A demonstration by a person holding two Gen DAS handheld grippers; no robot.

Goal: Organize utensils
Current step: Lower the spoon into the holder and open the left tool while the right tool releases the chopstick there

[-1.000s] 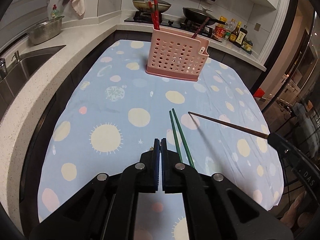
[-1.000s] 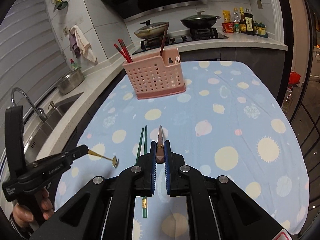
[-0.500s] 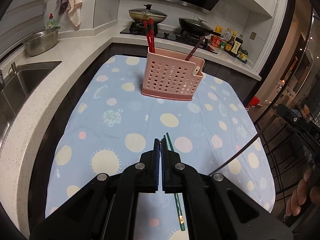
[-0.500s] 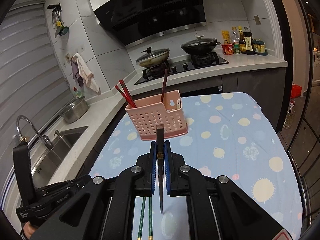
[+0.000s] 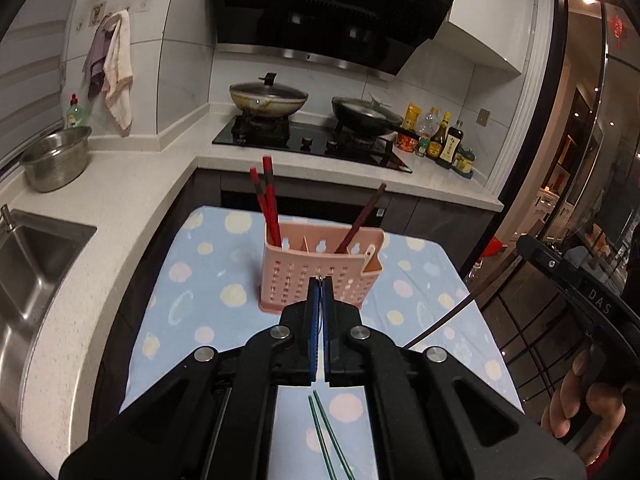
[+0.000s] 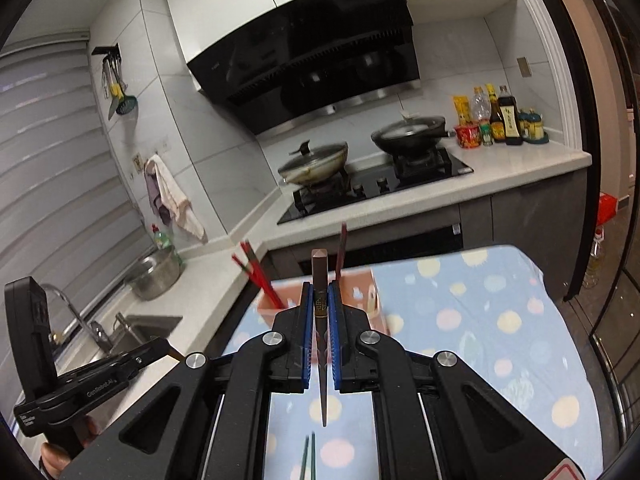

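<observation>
The right hand-held gripper (image 6: 321,312) is clenched on a brown chopstick (image 6: 320,280), held upright with its tip hanging down. The left hand-held gripper (image 5: 320,292) is clamped shut; what it holds cannot be told. Ahead of both stands the pink basket (image 5: 320,276); below them green chopsticks (image 5: 326,436) lie on the surface (image 5: 192,280).

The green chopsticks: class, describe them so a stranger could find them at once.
Start at the blue spotted tablecloth and its pink holder. Come towards the camera: the green chopsticks lie flat on the cloth as a pair. The red and brown ones stand in the holder.
</observation>
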